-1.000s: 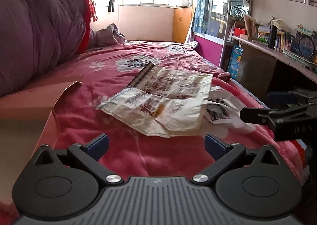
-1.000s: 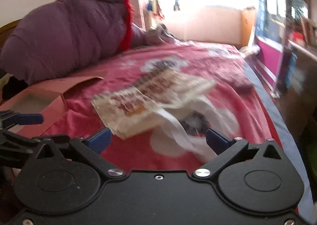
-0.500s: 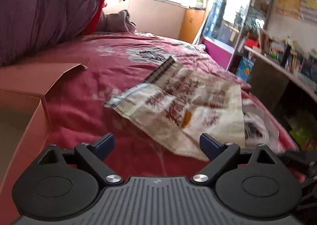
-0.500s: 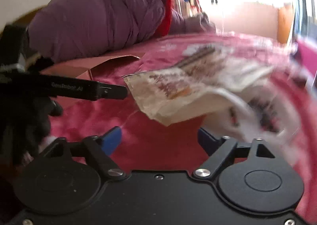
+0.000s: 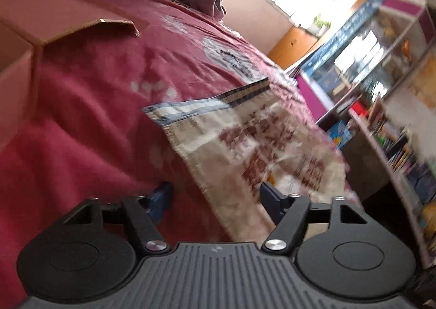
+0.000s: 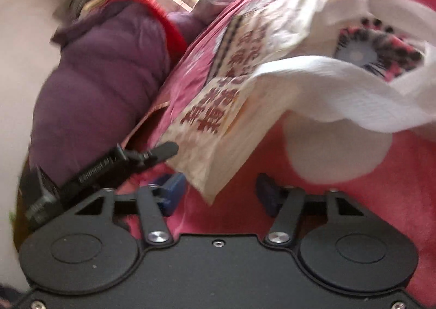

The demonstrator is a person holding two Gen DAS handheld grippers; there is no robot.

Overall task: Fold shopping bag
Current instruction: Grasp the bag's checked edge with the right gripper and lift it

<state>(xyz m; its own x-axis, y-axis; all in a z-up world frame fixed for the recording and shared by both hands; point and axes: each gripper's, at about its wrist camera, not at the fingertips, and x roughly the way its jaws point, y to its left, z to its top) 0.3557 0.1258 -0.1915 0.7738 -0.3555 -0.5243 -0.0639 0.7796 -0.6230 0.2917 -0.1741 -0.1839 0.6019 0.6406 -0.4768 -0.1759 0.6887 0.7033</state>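
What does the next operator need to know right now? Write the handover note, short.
Left gripper: open, low over the bedspread, straddling the near edge of the shopping bag; nothing gripped.
Right gripper: open, with the bag's near corner between its fingers, not clamped.
Bag: lies flat on the red bedspread, printed side up, white handles spread out at the right-hand end. An open cardboard box sits to the left.
Done: both grippers brought to the bag's near edge.
Left: close on the edge, make the folds; no fold is visible yet. Views are blurred, so check contact first.
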